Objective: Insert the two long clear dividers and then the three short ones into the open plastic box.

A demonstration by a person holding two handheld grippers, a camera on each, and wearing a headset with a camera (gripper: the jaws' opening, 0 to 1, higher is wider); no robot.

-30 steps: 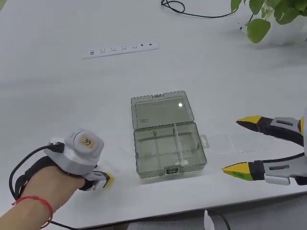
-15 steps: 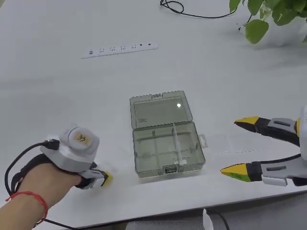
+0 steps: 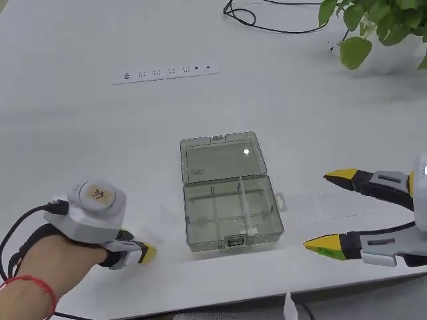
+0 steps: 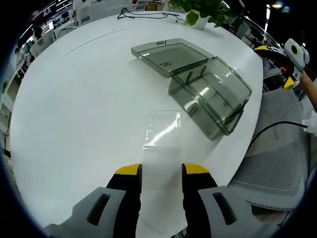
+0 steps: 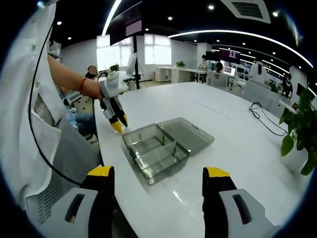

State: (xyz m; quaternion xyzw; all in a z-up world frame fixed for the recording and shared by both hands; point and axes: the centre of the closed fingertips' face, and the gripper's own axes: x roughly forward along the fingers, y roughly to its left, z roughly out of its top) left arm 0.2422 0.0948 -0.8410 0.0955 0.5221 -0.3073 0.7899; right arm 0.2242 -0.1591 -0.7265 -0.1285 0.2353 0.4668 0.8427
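Observation:
The open smoky-clear plastic box (image 3: 200, 220) sits mid-table with its lid (image 3: 220, 157) laid back. One clear divider (image 3: 244, 200) stands upright inside it, running front to back. More clear dividers (image 3: 313, 202) lie flat just right of the box. My right gripper (image 3: 315, 210) hovers over them, open wide, with nothing between its fingers. My left gripper (image 3: 145, 253) is low at the box's front left. In the left gripper view a short clear divider (image 4: 162, 128) lies on the table just ahead of my left gripper (image 4: 162, 171), which is open by a narrow gap.
A white power strip (image 3: 167, 71) lies at the back of the table, with a black cable (image 3: 250, 15) and a green plant (image 3: 373, 27) at the far right. The table's front edge runs close under both grippers. A mesh chair (image 4: 267, 168) stands beyond that edge.
The hand holding my left gripper has shifted a little left and lower. My right gripper and the box stay about where they were; the camera has drifted slightly.

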